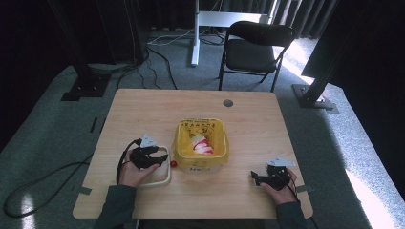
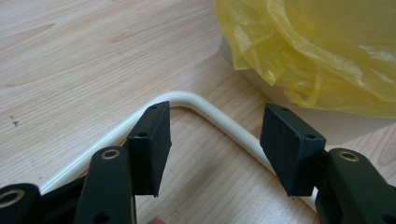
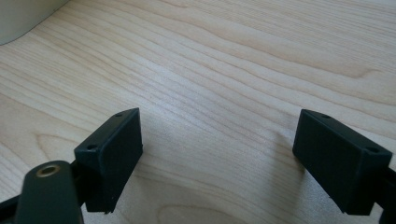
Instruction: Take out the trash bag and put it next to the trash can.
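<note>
A bin lined with a yellow bag point(image 1: 183, 143) stands mid-table, and a red and white item point(image 1: 202, 144) lies inside it. A small red ball point(image 1: 174, 163) rests on the wood between the bin and a cream-rimmed tray point(image 1: 165, 180). My left gripper point(image 1: 163, 158) hovers over that tray. In the left gripper view the left gripper point(image 2: 215, 116) is open and holds nothing, with the tray's rounded corner rim point(image 2: 187, 98) below it and the yellow bag point(image 2: 327, 46) just beyond. My right gripper point(image 1: 256, 178) rests at the front right; the right gripper point(image 3: 219, 119) is open wide over bare wood.
The wooden table point(image 1: 248, 119) has a round cable hole point(image 1: 228, 102) near its far edge. A black chair point(image 1: 253, 50) and a white post point(image 1: 195, 33) stand behind it on the carpet. The bin's pale wall point(image 3: 18, 18) shows at the upper left of the right gripper view.
</note>
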